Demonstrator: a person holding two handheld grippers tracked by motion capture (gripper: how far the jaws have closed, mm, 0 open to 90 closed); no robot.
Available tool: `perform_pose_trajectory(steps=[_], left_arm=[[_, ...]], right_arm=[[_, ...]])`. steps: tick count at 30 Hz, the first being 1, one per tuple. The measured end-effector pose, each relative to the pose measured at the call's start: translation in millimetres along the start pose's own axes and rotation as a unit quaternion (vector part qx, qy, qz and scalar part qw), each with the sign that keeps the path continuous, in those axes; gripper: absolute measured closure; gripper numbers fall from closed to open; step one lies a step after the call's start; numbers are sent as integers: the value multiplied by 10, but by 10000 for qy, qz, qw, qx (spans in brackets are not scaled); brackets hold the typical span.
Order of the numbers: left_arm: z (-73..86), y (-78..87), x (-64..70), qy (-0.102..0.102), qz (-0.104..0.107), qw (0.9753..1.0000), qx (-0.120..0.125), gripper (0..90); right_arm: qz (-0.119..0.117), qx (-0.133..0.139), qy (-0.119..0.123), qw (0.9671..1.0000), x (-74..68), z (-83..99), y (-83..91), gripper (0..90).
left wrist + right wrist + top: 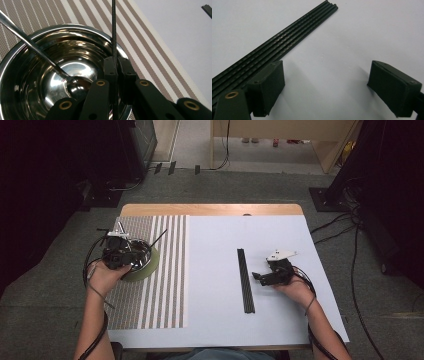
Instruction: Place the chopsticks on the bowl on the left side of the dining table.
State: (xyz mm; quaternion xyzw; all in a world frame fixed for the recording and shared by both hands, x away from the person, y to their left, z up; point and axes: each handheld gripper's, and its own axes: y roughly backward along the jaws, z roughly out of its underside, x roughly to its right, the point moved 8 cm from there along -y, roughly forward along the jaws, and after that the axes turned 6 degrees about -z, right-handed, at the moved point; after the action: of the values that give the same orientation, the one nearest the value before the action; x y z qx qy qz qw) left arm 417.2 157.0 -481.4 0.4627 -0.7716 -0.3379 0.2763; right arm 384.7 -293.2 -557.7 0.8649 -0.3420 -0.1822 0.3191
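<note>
In the high view, your left gripper [131, 251] sits over the shiny round steel bowl [142, 254], which rests on a pale green round plate [148, 268] on the brown-and-white striped woven placemat [165, 285] at the left side of the table [210, 209]. A thin black rod [157, 238] sticks out of that gripper, slanting up and to the right over the placemat. A long silver metal spoon [120, 226] leans out of the bowl toward the far edge. Your right gripper [256, 277] rests low over the white sheet [215, 280] that covers most of the table, just right of the row of thin black rods [245, 280] lying side by side, which runs from far to near.

In the left gripper view, your jaws are clenched on the thin black rod [114, 30], which stands between them and runs up out of the top edge. The steel bowl [37, 75] lies right below, and the spoon [75, 85] has its head on the bowl's bottom with its handle rising to the upper left. The striped placemat [150, 50] lies beyond the rim.

In the right gripper view, your jaws are spread wide and hold nothing. The row of black rods [287, 42] runs diagonally on the white sheet [362, 32], passing just beside the left jaw; you cannot tell whether they touch.
</note>
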Motion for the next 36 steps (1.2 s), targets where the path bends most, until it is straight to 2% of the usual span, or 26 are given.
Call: perform_pose_trajectory(steps=[3,16,22,25,31,36], left_arm=[[27,-1,-44,68,16,10000,-15,876],[77,7,-157,140,-54,9999,-62,875],[88,22,-236,159,-126,9998,18,874],[94,32,-297,105,-265,9995,98,873],[105,47,-383,79,-411,9989,211,873],[110,51,-411,119,-419,9987,266,872]], right_arm=[[-1,0,-1,10000,0,0,0,133],[-1,-3,-4,10000,-1,0,0,133],[0,-3,-3,10000,-1,0,0,133],[0,-3,-5,10000,-1,0,0,133],[-1,-3,-5,10000,-1,0,0,133],[-1,-2,-5,10000,-1,0,0,133]])
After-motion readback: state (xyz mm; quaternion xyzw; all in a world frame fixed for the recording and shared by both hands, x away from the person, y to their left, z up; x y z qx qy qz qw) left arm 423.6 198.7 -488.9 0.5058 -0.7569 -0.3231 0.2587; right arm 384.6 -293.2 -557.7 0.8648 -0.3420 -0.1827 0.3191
